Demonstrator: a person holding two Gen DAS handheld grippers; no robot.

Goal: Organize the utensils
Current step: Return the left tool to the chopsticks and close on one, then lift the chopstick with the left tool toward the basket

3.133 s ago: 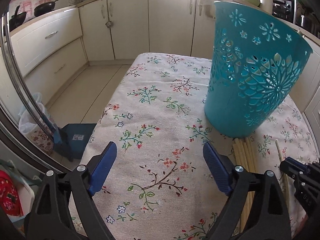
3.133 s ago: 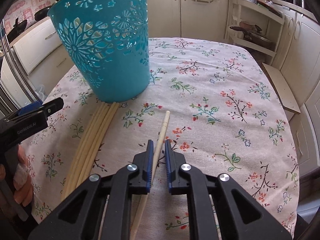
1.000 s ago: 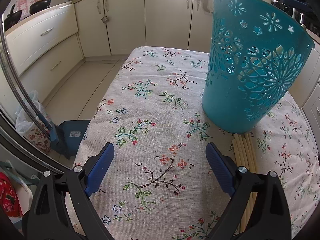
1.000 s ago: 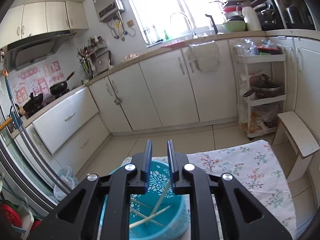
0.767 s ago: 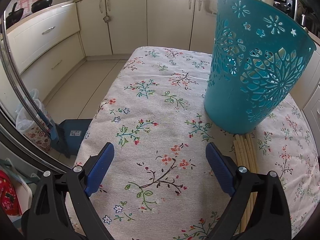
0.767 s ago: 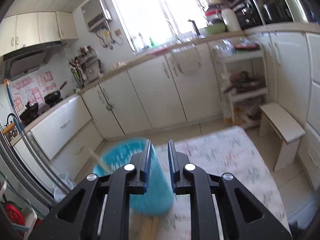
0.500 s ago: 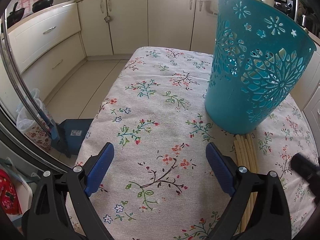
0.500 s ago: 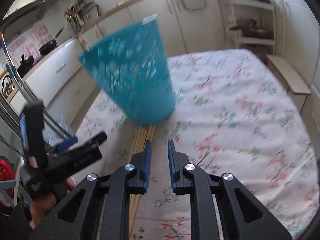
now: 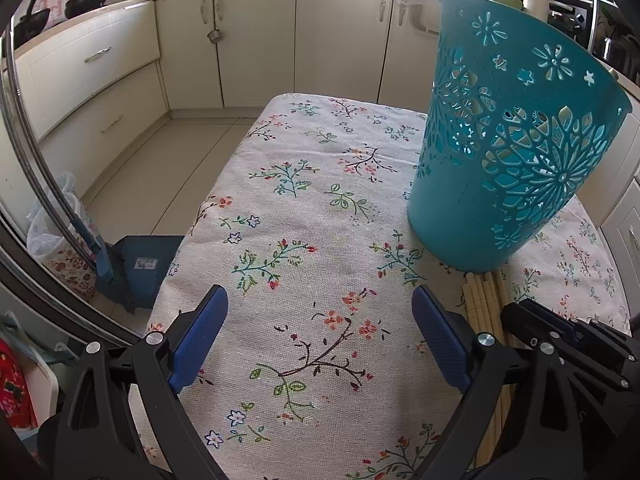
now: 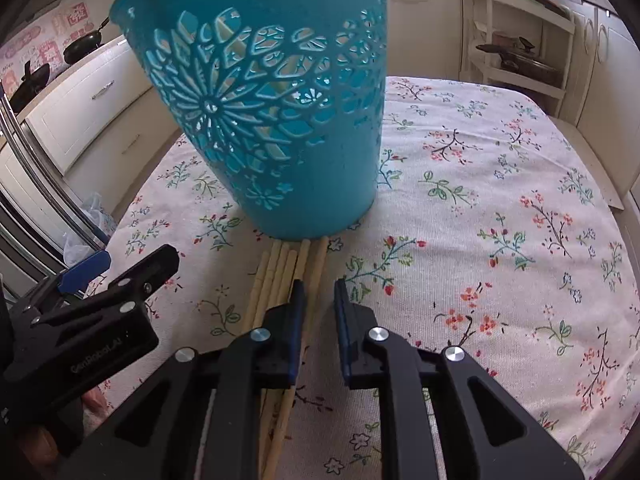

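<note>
Right gripper point(image 10: 318, 300) narrowly parted, empty, over floral tablecloth point(image 10: 480, 200). Chopsticks point(image 10: 280, 276) just beside its left finger; teal basket point(image 10: 272, 120) ahead. Left gripper point(image 9: 320, 328) spread wide, empty, basket ahead-right.

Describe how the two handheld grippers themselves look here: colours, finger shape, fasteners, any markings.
Both are black plastic frames with cut-out, strut-like arms and silver round-head screws at the joints. The left gripper has long blue ribbed pads. The right gripper has the same blue pads. The right wrist view shows faint embossed lettering, not clearly legible, on the left gripper's body.
</note>
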